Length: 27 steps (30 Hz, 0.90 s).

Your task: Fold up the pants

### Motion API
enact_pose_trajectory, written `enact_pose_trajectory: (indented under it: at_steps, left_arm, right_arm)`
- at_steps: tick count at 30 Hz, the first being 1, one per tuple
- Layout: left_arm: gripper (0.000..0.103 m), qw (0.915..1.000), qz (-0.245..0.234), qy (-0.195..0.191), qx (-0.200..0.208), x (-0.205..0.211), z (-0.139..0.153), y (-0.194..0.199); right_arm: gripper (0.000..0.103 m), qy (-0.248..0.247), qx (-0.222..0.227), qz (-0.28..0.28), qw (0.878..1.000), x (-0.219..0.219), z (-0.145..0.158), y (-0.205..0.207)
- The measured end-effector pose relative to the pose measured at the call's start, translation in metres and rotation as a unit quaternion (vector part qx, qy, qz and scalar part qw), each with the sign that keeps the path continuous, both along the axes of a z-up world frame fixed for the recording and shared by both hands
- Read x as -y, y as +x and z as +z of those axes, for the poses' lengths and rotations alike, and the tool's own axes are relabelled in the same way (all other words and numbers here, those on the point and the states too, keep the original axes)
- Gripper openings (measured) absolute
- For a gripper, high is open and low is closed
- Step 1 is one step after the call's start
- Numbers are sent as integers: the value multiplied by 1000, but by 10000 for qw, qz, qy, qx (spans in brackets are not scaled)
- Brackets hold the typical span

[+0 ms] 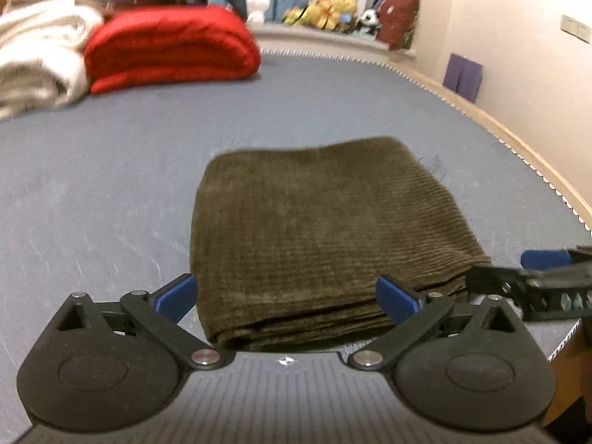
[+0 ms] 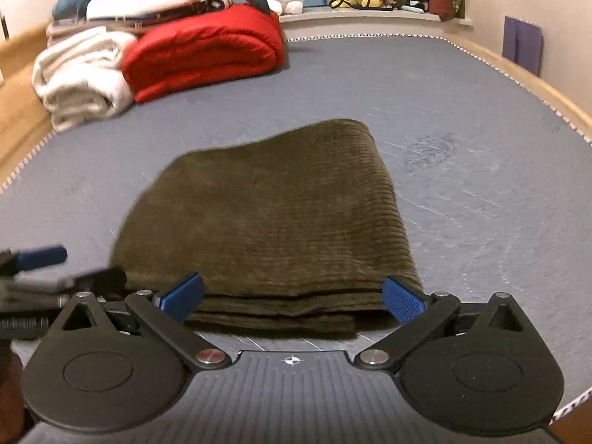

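Left gripper (image 1: 286,298) and right gripper (image 2: 292,298) both stand wide open at the near edge of the folded pants (image 1: 318,229), lying flat on the bed (image 1: 111,170) directly ahead.

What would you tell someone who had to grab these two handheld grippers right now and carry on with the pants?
Left gripper: open, holding nothing, its blue fingers either side of the near edge of the pants.
Right gripper: open, also empty, at the same near edge, just to the right of the left one.
Pants: olive-brown corduroy, lying on the grey bed surface as a compact rectangle of several stacked layers.
Done: the folding looks finished; the layers sit fairly even.
Left: probably only to draw both grippers away, or tidy the near edge if the layers look uneven.
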<state>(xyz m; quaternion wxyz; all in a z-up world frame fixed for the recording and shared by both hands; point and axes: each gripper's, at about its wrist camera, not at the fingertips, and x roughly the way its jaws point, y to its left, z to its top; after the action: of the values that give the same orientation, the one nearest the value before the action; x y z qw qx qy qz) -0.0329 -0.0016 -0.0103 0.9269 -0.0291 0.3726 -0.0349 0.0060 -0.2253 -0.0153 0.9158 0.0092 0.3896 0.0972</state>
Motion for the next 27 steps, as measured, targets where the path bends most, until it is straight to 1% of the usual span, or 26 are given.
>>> enact_pose_trajectory:
  at_steps: [3, 4, 9, 15, 20, 27]
  left_arm:
    - [103, 9995, 126, -65, -273, -3, -5, 3]
    - [103, 9994, 149, -77, -296, -3, -6, 3]
    - [103, 9996, 144, 16, -244, 1, -8, 4]
    - [103, 9988, 222, -81, -418, -4, -13, 8]
    - [103, 9989, 226, -63, -403, -3, -11, 8]
    - [103, 9988, 207, -63, -430, 0, -12, 7]
  right_arm:
    - [102, 0, 53, 38, 10000, 1, 3, -4]
    - [102, -37, 115, 22, 9999, 1, 5, -7]
    - [102, -126, 142, 4, 9998, 2, 4, -1]
    - [102, 50, 24, -90, 9999, 0, 3, 3]
    - [102, 16, 91, 13, 10000, -5, 5, 1]
    - [102, 23, 4, -1, 10000, -5, 1, 2]
